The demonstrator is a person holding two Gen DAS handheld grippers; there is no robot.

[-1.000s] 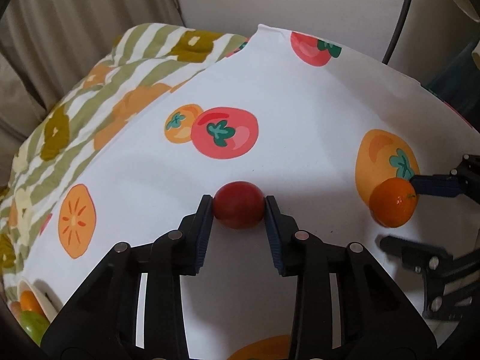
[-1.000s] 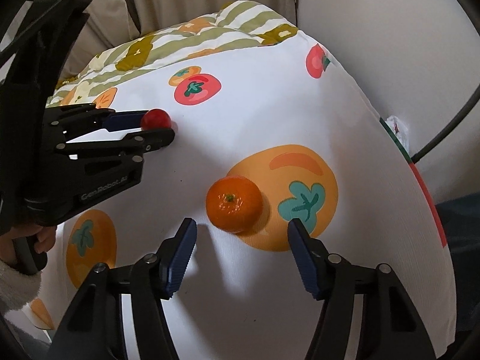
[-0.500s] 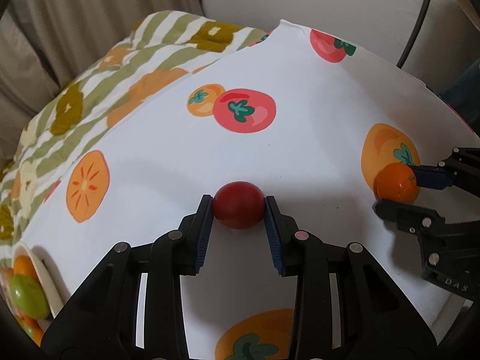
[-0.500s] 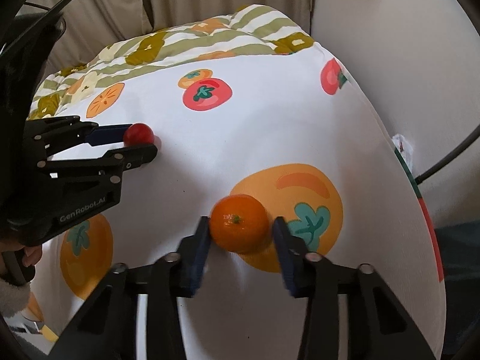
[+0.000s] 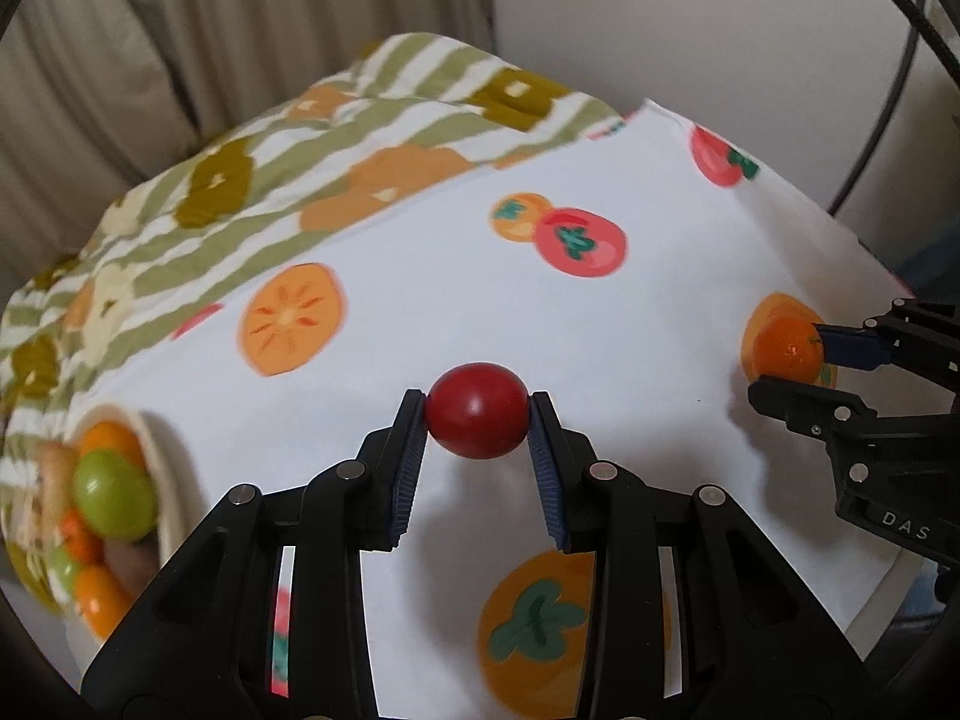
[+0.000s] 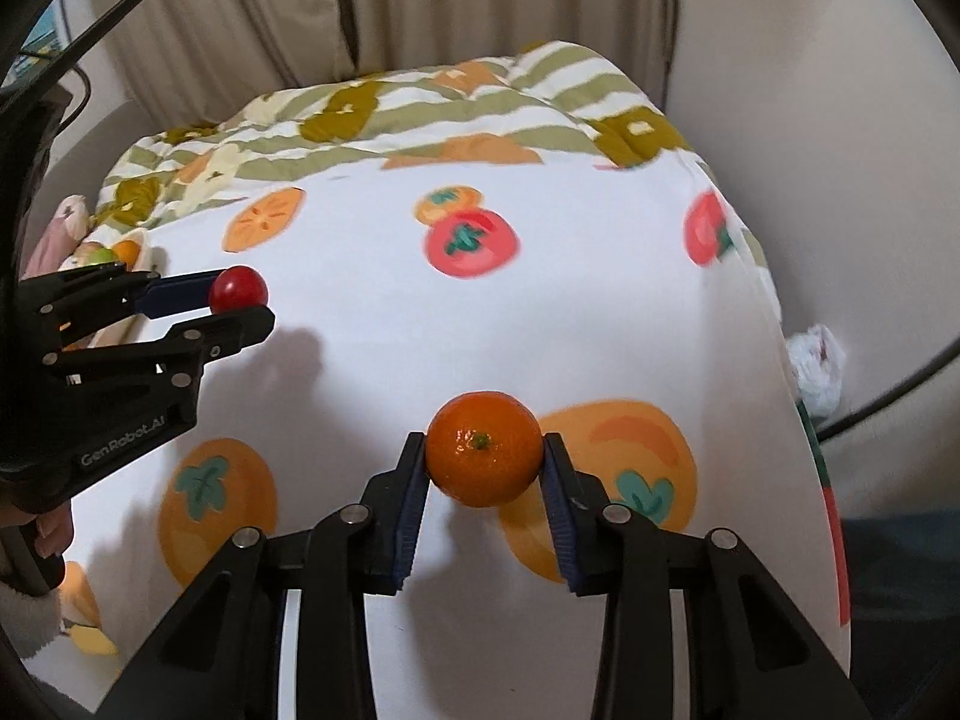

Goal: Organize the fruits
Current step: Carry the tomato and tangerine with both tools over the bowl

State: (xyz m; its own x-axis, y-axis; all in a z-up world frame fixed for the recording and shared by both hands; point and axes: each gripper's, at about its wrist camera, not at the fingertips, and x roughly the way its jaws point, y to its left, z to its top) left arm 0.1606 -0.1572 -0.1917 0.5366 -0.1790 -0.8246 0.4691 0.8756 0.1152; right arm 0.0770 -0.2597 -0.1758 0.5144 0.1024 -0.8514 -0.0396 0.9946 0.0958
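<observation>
A: How many loose fruits do you count?

B: Two. One red tomato (image 5: 476,410) and one mandarin (image 6: 483,449). Each is in a gripper.

A: Which holds which?

B: The left gripper (image 5: 476,420) has its fingers (image 5: 409,456) clamped on the tomato, one blue pad pressed on each side. The right gripper (image 6: 485,462) has its fingers (image 6: 559,501) clamped on the mandarin the same way, green stem scar facing the camera.

A: Are the fruits on the tabletop?

B: Both are over the white cloth (image 5: 420,330) printed with persimmons and tomatoes. A shadow lies on the cloth beneath each fruit; I cannot tell for sure whether either one touches the cloth.

A: Where are they relative to each other?

B: Well apart. From the left wrist view the mandarin (image 5: 785,347) sits far right, over an orange persimmon print, with the right gripper (image 5: 780,363) around it. From the right wrist view the tomato (image 6: 238,288) is far left, in the left gripper (image 6: 240,306).

A: Anything else holding fruit?

B: One cream bowl (image 5: 171,498) at the left edge of the left wrist view, beside the striped green fabric (image 5: 300,138). It is blurred, but I count at least two green fruits and about three orange ones, with some pale pieces I cannot identify. The bowl (image 6: 141,240) barely shows behind the left gripper in the right wrist view.

A: Any hands?

B: One, partly: fingertips of the person's left hand (image 6: 51,525) on the gripper handle.
</observation>
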